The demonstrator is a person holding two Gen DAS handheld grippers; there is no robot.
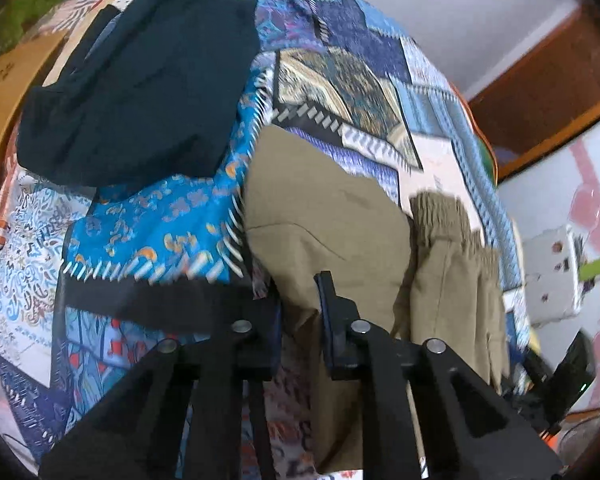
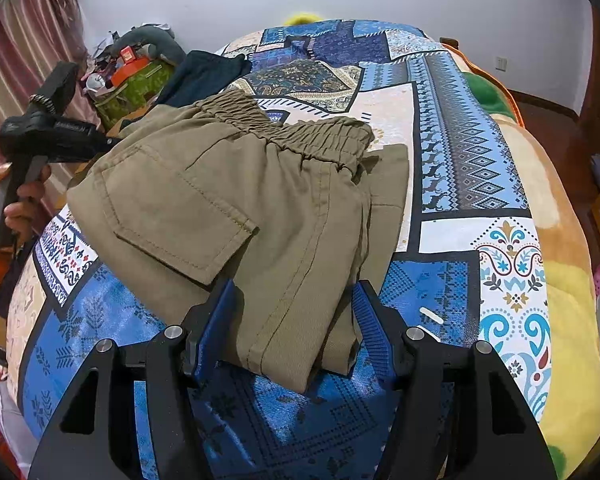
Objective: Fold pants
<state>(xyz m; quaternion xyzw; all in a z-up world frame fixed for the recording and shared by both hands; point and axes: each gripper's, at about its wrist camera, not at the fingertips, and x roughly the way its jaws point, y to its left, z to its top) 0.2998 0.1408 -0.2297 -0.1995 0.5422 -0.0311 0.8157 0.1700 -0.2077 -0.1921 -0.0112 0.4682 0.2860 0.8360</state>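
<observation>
Khaki pants [image 2: 236, 208] lie folded on the patterned bedspread [image 2: 456, 168], elastic waistband on the far side, back pocket facing up. My right gripper [image 2: 294, 316] is open, its blue pads on either side of the near fold of the pants, not clamped. In the left wrist view the khaki pants [image 1: 332, 220] sit just ahead and to the right. My left gripper [image 1: 300, 300] has its jaws narrowly apart with khaki cloth between them; whether it pinches the cloth is unclear. The left gripper also shows in the right wrist view [image 2: 52, 136], at the pants' left edge.
A dark folded garment [image 1: 140, 80] lies on the bed beyond the khaki pants, also in the right wrist view [image 2: 204, 76]. A cluttered green box [image 2: 136, 80] stands by the bed's far left. A cardboard box [image 1: 4, 92] stands at the left edge. Yellow-orange blanket [image 2: 572, 320] borders the right side.
</observation>
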